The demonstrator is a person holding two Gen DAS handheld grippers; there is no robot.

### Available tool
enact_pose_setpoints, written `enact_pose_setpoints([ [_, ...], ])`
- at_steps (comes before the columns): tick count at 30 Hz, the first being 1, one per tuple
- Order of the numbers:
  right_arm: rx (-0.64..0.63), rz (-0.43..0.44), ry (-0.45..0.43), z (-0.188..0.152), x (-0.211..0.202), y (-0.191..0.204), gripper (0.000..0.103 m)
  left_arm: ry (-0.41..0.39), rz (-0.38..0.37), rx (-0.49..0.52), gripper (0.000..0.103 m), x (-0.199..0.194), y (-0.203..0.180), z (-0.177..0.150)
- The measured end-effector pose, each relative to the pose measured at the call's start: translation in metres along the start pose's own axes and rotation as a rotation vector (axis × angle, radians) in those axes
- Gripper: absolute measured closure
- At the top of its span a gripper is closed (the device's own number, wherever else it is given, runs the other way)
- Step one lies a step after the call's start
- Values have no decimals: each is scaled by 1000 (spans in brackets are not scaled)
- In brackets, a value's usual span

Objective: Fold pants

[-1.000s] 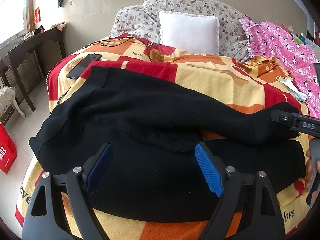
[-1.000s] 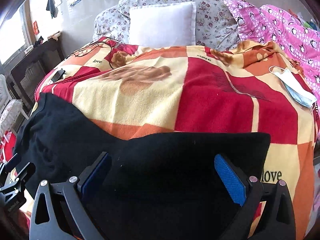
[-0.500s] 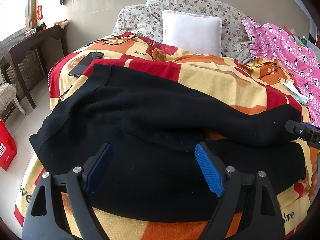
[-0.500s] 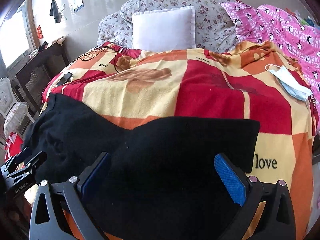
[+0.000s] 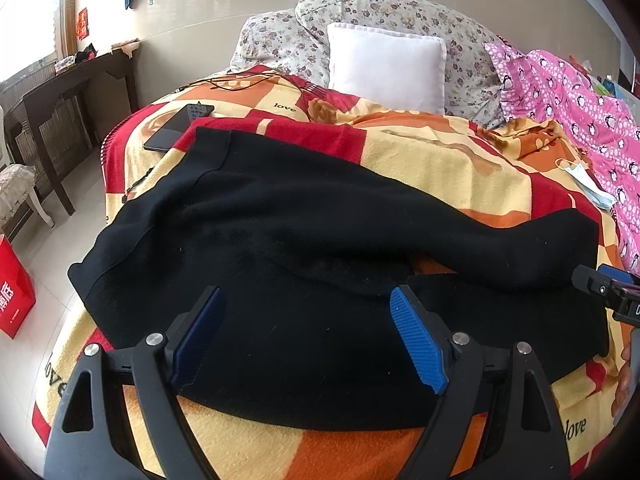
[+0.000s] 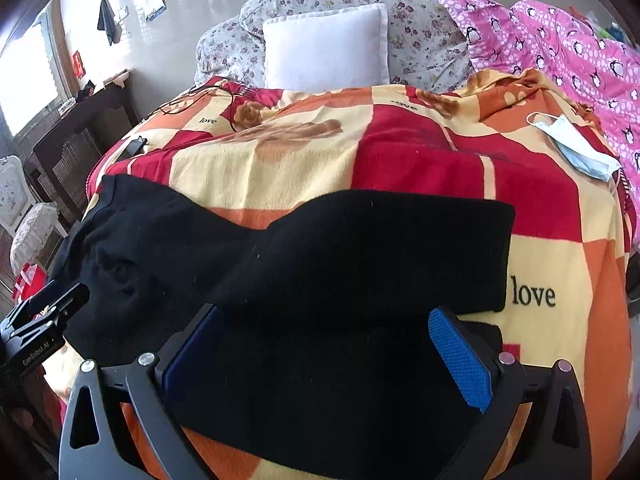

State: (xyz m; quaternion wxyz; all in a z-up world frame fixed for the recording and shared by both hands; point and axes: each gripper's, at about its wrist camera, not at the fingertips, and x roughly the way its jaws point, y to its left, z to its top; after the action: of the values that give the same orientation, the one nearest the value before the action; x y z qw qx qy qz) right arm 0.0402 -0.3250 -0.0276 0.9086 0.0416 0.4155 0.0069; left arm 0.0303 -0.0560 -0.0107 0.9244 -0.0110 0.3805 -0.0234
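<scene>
Both sets of blue fingers are spread wide with nothing in them: the left gripper [image 5: 308,336] hangs over the waist end, the right gripper [image 6: 328,356] over the leg cuffs. The black pants [image 5: 320,240] lie flat across the checkered blanket [image 6: 400,152], probably so each end gets picked up together.

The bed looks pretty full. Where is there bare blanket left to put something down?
The widest bare patch of blanket lies between the black pants and the white pillow. A smaller one sits right of the pant legs, around the word "love". It is crowded at the right edge by the face mask and pink quilt, and at the left by the phone.
</scene>
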Motion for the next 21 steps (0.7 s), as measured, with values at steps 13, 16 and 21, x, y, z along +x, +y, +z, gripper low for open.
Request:
enact_pose_setpoints([
  [13,82,-65,3,-34,-23,-56,1,40,60,-144,18,-14,89,-17],
  [16,101,-100,5,-45,-29,-70,1,51,86,-214,18,-16,120,-25],
  [21,144,-106,12,-59,-35,-90,1,97,113,-293,18,-3,148,-34],
])
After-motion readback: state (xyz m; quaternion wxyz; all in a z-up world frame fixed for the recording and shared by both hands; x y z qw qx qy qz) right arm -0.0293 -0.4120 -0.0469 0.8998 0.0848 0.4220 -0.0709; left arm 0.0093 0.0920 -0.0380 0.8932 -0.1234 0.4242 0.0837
